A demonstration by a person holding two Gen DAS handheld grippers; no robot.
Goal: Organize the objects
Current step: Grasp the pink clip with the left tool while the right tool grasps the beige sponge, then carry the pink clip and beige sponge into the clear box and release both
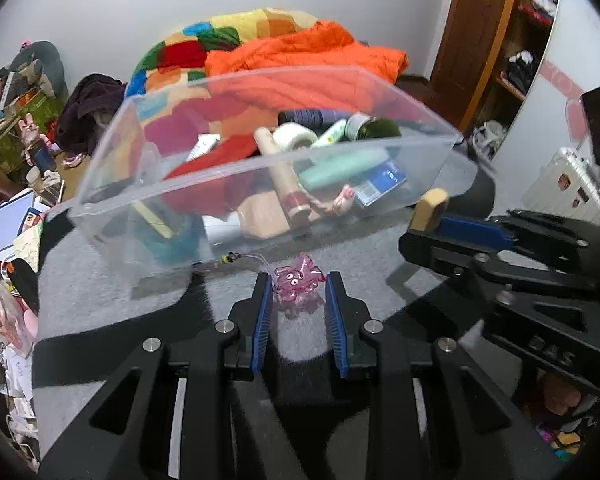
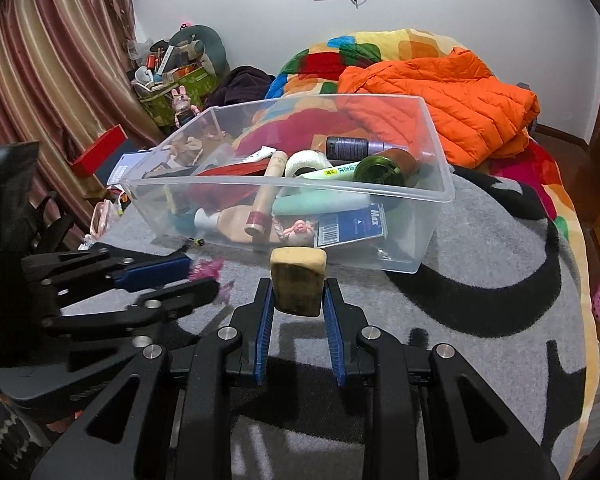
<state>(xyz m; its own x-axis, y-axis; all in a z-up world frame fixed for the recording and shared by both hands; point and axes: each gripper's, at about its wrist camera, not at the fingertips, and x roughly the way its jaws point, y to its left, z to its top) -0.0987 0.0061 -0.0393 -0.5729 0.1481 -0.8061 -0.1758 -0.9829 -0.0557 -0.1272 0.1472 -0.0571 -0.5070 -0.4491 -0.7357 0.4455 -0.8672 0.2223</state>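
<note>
A clear plastic bin (image 1: 236,168) (image 2: 440,196) full of bottles, tubes and a tape roll stands on a grey blanket. A small pink translucent octopus toy (image 1: 298,280) lies on the blanket just before the bin. My left gripper (image 1: 298,288) is open with its blue pads on either side of the toy, not closed on it; in the right wrist view it (image 2: 188,276) shows at the left beside the blurred toy (image 2: 208,269). My right gripper (image 2: 298,300) is shut on a tan sponge block (image 2: 298,284), held above the blanket in front of the bin; the block also shows in the left wrist view (image 1: 430,208).
The bin sits on a bed with an orange jacket (image 2: 440,96) and a colourful quilt (image 1: 228,40) behind it. Clutter, books and a pink rabbit toy (image 2: 182,104) lie at the left. A wooden door and shelves (image 1: 500,40) stand at the right.
</note>
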